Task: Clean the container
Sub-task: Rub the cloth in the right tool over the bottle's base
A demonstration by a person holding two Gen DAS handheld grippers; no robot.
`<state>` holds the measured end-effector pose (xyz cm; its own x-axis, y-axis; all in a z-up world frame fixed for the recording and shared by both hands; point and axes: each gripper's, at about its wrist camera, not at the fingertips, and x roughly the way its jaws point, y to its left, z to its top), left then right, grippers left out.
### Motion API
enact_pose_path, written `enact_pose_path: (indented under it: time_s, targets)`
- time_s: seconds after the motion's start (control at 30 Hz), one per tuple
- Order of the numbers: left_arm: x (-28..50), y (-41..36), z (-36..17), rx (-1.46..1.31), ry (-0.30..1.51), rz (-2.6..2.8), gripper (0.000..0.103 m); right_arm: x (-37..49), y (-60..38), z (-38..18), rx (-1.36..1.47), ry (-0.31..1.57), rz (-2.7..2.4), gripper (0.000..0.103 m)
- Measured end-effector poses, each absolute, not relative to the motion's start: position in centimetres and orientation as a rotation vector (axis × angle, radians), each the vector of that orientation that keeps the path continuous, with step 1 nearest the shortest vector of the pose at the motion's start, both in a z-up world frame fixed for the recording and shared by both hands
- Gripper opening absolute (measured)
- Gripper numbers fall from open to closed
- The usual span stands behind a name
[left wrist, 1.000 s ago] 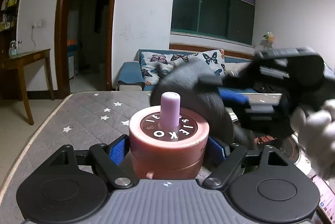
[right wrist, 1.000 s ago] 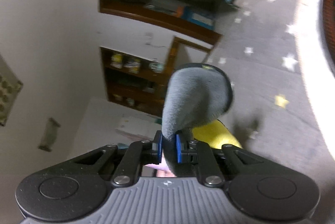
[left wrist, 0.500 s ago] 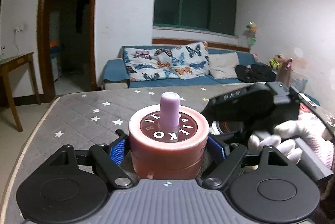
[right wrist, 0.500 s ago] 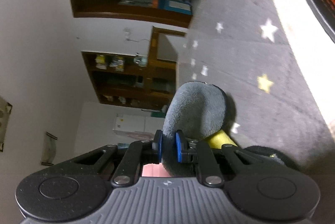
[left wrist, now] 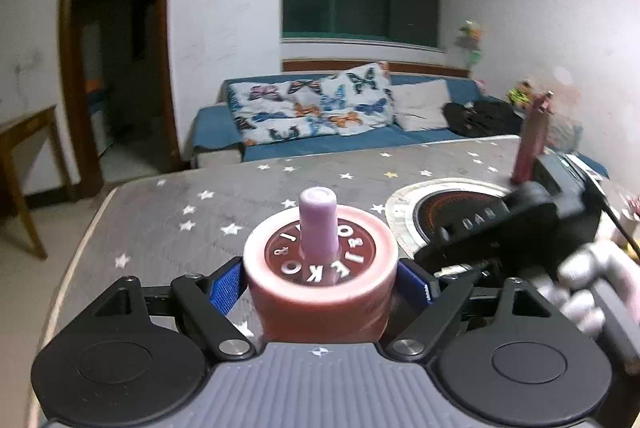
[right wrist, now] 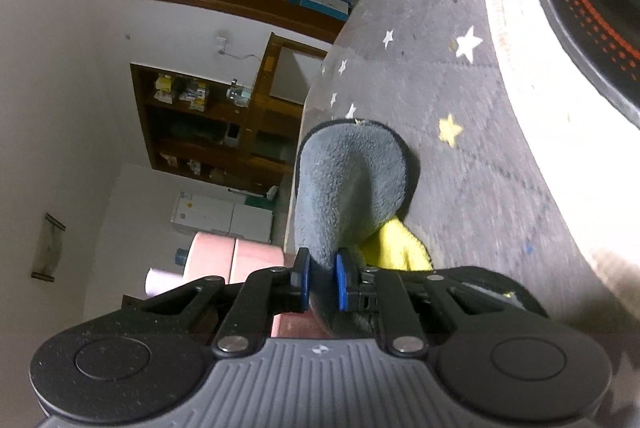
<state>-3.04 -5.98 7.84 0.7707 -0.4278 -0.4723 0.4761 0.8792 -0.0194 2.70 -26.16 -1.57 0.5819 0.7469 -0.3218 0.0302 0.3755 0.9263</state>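
A pink round container (left wrist: 320,292) with a dark red lid and a lilac knob (left wrist: 318,224) stands on the grey star-patterned table, between the blue pads of my left gripper (left wrist: 320,284). Its jaws are opening, and thin gaps show at both pads. My right gripper (right wrist: 322,280) is shut on a grey cloth (right wrist: 344,180) with a yellow side (right wrist: 394,244), low over the table. The same container (right wrist: 232,260) appears at the lower left of the right wrist view. In the left wrist view the right gripper's black body (left wrist: 520,220) and a white-gloved hand (left wrist: 580,292) sit to the container's right.
A black induction cooker (left wrist: 452,212) on a round white mat (right wrist: 520,108) lies right of the container. A pink bottle (left wrist: 530,144) stands behind it. The table's left edge (left wrist: 80,248) drops to the floor. A blue sofa (left wrist: 320,132) and a wooden side table (left wrist: 24,148) are beyond.
The right gripper with the cloth has come down from behind the container to low at its right. The left pads now stand slightly wider around the container.
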Motion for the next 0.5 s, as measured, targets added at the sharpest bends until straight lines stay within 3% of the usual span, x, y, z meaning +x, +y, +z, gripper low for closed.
enact_pose_path:
  time_s: [0.27,0.5]
  targets:
    - [-4.2,-8.2,8.0,0.064,0.443,-0.278,0.087,0.8,-26.4,-0.2,1.109,0.827,0.554,0.014]
    - [-4.5,-7.5,8.1,0.080,0.419,-0.318,0.082,1.6,-27.1,2.4,1.193,0.737,0.653,0.014]
